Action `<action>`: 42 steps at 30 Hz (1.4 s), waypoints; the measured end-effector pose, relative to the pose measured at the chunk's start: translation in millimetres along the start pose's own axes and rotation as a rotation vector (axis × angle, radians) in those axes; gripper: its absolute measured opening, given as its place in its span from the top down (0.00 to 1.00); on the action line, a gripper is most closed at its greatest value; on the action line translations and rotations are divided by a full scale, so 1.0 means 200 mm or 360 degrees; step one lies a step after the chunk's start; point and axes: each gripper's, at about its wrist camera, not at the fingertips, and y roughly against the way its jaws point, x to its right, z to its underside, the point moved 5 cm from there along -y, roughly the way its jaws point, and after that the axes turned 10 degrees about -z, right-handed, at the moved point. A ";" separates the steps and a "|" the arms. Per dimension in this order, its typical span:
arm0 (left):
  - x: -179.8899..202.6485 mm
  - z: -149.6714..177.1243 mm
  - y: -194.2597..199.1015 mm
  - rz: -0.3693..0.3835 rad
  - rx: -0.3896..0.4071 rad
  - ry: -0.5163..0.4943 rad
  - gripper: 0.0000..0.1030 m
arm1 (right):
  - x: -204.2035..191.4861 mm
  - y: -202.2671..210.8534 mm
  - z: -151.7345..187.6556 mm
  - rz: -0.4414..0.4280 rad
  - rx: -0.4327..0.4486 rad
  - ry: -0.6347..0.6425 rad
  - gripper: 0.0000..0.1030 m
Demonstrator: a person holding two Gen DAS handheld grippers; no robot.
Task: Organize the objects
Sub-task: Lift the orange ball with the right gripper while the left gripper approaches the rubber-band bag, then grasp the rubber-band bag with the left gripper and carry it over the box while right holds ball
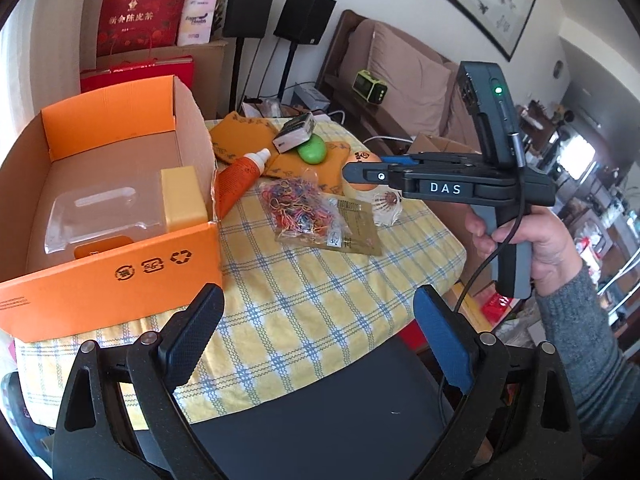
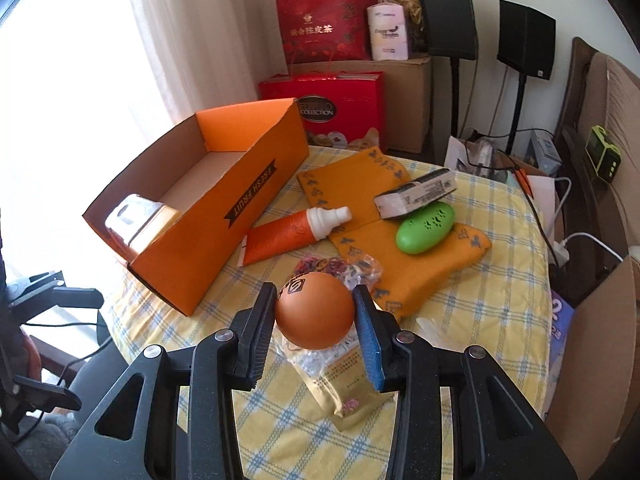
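Note:
My right gripper [image 2: 314, 300] is shut on an orange ball [image 2: 314, 312] with a dark logo, held above the checked tablecloth. The left wrist view shows that gripper [image 1: 360, 172] from the side, a hand on its grip, with the ball [image 1: 364, 187] partly hidden behind its fingers. My left gripper [image 1: 316, 300] stands open over the table's near edge with nothing between its fingers. An open orange cardboard box [image 1: 120, 280] [image 2: 224, 216] sits at the left. It holds a clear plastic container [image 1: 100, 216] and a yellow block [image 1: 182, 196].
An orange tube [image 2: 288, 234] leans by the box. On an orange cloth [image 2: 360, 176] lie a green oval case [image 2: 426, 228] and a small white box [image 2: 416, 194]. A bag of rubber bands [image 1: 298, 208] and a brown sachet [image 1: 356, 228] lie under the ball. Gift bags, speakers and a sofa stand behind.

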 end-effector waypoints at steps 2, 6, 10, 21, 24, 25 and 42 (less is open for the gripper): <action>0.03 -0.02 -0.03 -0.0012 0.0004 -0.0014 0.06 | 0.02 0.03 0.03 0.0051 0.0000 -0.0040 0.62; 0.11 -0.03 -0.10 -0.0038 0.0004 -0.0042 0.01 | 0.07 0.09 0.09 0.0152 0.0014 -0.0158 0.62; 0.17 -0.07 -0.20 -0.0091 -0.0003 -0.0069 0.00 | 0.11 0.19 0.16 0.0239 0.0056 -0.0252 0.62; 0.26 -0.18 -0.50 -0.0294 -0.0021 -0.0110 0.00 | 0.15 0.43 0.31 0.0348 0.0158 -0.0374 0.62; 0.27 -0.21 -0.56 -0.0336 -0.0015 -0.0102 0.00 | 0.15 0.45 0.33 0.0341 0.0167 -0.0404 0.62; 0.27 -0.22 -0.58 -0.0357 -0.0019 -0.0092 0.00 | 0.15 0.46 0.34 0.0350 0.0177 -0.0410 0.62; 0.11 -0.28 -0.92 -0.0573 -0.0185 0.0187 0.20 | 0.12 0.45 0.39 0.0339 0.0215 -0.0444 0.62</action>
